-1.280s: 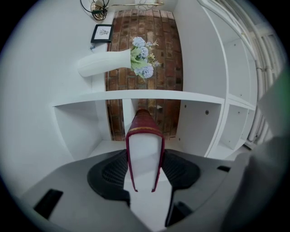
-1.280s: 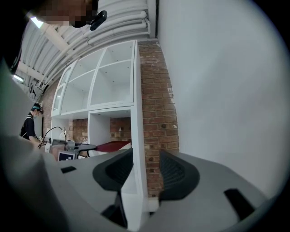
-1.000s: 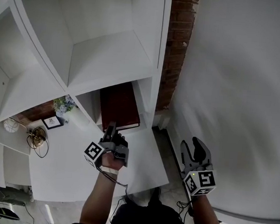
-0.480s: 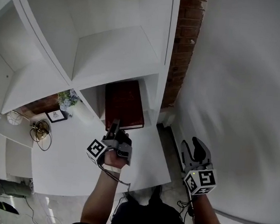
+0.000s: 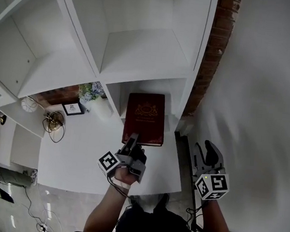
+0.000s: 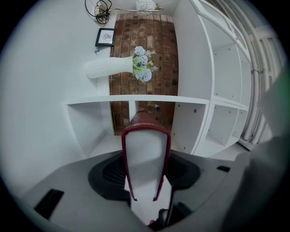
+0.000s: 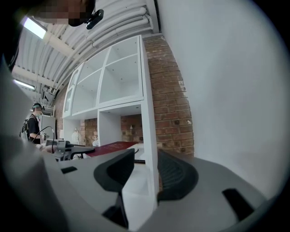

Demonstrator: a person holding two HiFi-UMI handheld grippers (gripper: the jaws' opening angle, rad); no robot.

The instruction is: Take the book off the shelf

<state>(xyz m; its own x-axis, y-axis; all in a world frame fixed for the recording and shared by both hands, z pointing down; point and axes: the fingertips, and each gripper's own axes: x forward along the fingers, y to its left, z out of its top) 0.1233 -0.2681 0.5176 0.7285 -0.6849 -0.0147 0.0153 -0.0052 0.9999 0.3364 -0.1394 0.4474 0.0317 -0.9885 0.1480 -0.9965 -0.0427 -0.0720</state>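
Observation:
A dark red book [image 5: 145,115] with gold print on its cover sticks out of the lower right compartment of the white shelf [image 5: 145,57]. My left gripper [image 5: 132,140] is shut on the book's near edge. In the left gripper view the book [image 6: 146,149] stands between the two pads with its white page edge toward the camera, held by my left gripper [image 6: 145,176]. My right gripper [image 5: 206,152] hangs apart to the right, beside the white wall. Its jaws are closing with nothing between them, as the right gripper [image 7: 146,174] view shows.
A white vase with flowers [image 5: 95,94], a small framed picture [image 5: 73,108] and a round wire object [image 5: 53,122] stand on the white top to the left. A brick strip [image 5: 216,48] runs along the shelf's right side. A person [image 7: 32,124] stands far off.
The book has slid further out of the compartment in my left gripper, and its whole cover now shows. The view has swung, so the shelf sits more to the right. The right gripper has barely moved.

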